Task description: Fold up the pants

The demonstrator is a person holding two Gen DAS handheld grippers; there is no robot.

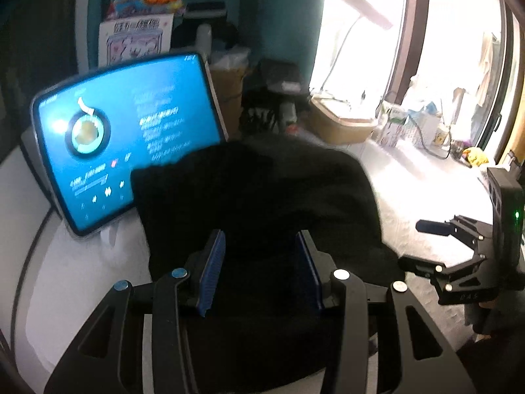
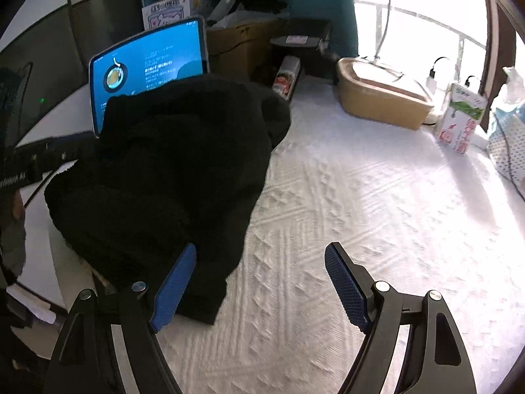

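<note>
Left wrist view
Pants: a black bundle (image 1: 256, 197) is seen heaped on the white textured surface (image 1: 426, 203), in front of a lit tablet (image 1: 128, 138).
Left gripper: the left gripper (image 1: 261, 272) is held partly open over the near part of the bundle; dark cloth shows between and behind the blue pads, but whether it is pinched cannot be told.
Right gripper: the right gripper (image 1: 423, 243) is seen at the right edge, spread and empty, just beside the cloth.

Right wrist view
Pants: the pants (image 2: 170, 177) are bunched at the left of the surface (image 2: 377, 213), partly hiding the tablet (image 2: 147, 69); a squared corner lies nearest the camera.
Right gripper: the right gripper (image 2: 259, 285) is held wide; nothing is gripped, its left pad lying in front of the cloth's edge.
Background: a tan box (image 2: 380, 101) and a carton (image 2: 462, 118) stand well apart.

Handling
Feel: the cloth is judged soft, limp and light, likely to sag and slide when lifted.
Hold: an edge or corner, such as the near corner, is judged best pinched through all layers.
</note>
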